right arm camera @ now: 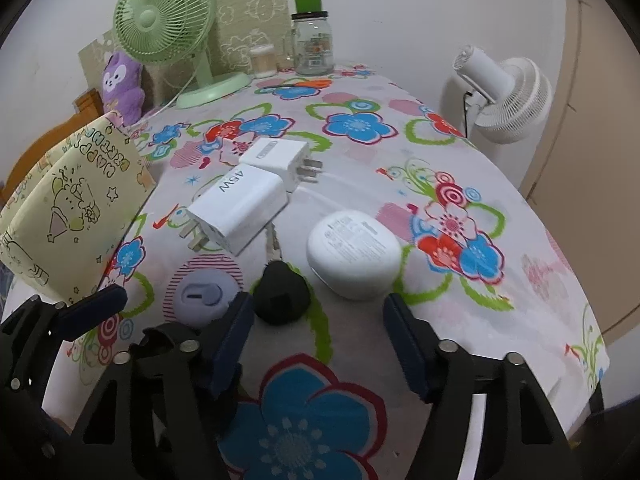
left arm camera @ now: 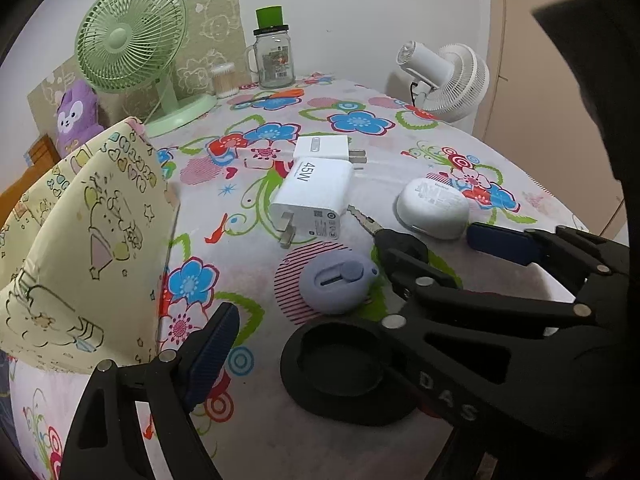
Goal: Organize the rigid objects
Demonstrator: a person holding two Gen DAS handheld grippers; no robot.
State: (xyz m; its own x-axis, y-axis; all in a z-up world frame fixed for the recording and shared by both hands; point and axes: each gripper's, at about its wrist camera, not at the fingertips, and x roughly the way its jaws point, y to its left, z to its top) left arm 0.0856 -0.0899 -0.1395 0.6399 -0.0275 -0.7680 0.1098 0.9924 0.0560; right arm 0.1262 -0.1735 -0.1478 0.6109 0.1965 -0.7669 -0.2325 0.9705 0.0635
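Note:
A black-headed key [right arm camera: 282, 298] lies on the flowered tablecloth between the tips of my right gripper [right arm camera: 318, 304]. Its jaws stand apart; the left pad [right arm camera: 232, 344] is close beside the key head and the right pad [right arm camera: 408, 352] is clear of it. A white earbud case [right arm camera: 354, 258] sits just beyond. My left gripper [left arm camera: 320, 320] is open and empty, short of a lilac round gadget [left arm camera: 340, 284]. Only its left finger [left arm camera: 208, 356] shows, because the right gripper [left arm camera: 434, 242] crosses over the other. Behind these lie a 45W charger [left arm camera: 316, 196] and a smaller charger [left arm camera: 324, 148].
A yellow cartoon-print box [left arm camera: 80, 248] stands open at the left. A black ring-shaped piece [left arm camera: 344, 372] sits low under the right gripper. At the back are a green fan [left arm camera: 132, 36], a glass jar [left arm camera: 276, 60] and orange scissors [left arm camera: 276, 96]. A white fan [left arm camera: 444, 76] stands past the right edge.

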